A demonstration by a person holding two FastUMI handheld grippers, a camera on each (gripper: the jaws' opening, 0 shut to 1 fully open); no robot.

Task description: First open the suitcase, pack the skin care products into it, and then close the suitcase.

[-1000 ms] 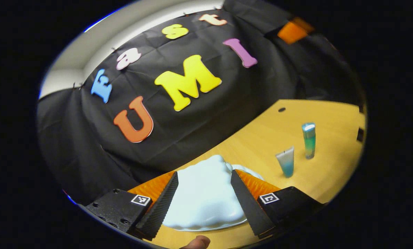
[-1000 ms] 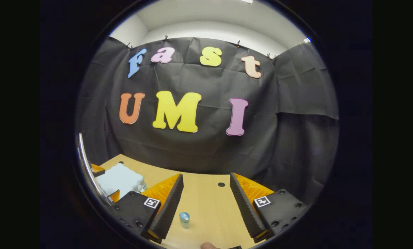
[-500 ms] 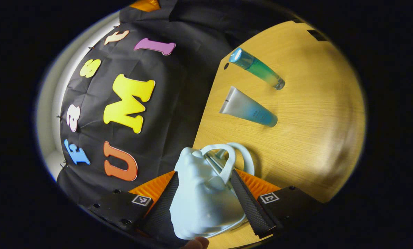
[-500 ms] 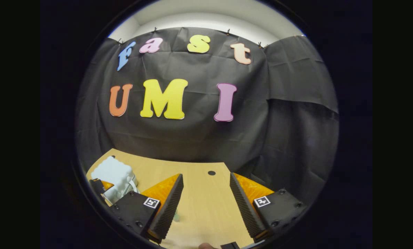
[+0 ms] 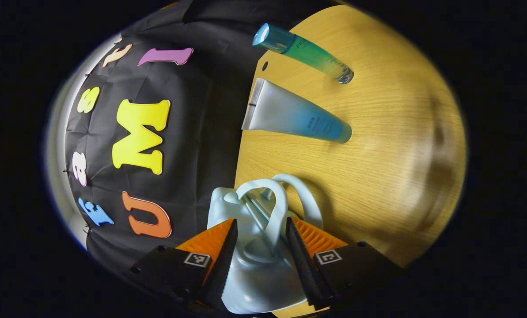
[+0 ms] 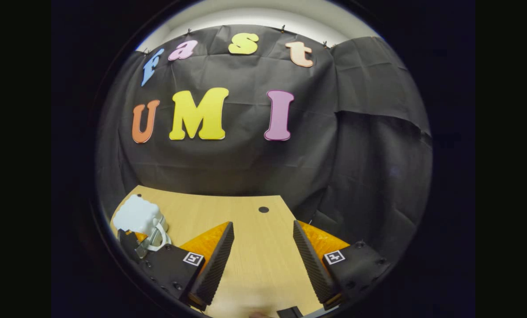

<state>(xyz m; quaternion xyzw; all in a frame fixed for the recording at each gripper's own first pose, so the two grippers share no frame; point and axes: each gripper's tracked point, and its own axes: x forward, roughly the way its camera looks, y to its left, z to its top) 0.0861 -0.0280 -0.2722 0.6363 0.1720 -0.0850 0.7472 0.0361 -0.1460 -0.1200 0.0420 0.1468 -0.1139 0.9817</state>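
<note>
A small pale blue suitcase (image 5: pixel 254 269) with two looped handles (image 5: pixel 263 194) rests on the wooden table (image 5: pixel 396 145). My left gripper (image 5: pixel 258 223) is rolled on its side and shut on the suitcase's handle end, one finger on each flank. Beyond it stand a frosted blue tube (image 5: pixel 294 118) and a teal-to-yellow bottle (image 5: pixel 305 52), both apart from the gripper. In the right gripper view the suitcase (image 6: pixel 137 215) is at the far left with the left gripper (image 6: pixel 133 245) on it. My right gripper (image 6: pixel 263 225) hovers open over bare table, holding nothing.
The table's back edge meets the black cloth wall. A small round hole (image 6: pixel 263 209) sits in the tabletop near that edge. Bare wood lies right of the tube and bottle.
My left gripper has rolled further onto its side, moved in on the suitcase's handle end and narrowed its jaws onto it. The right gripper's view has tipped slightly downward.
</note>
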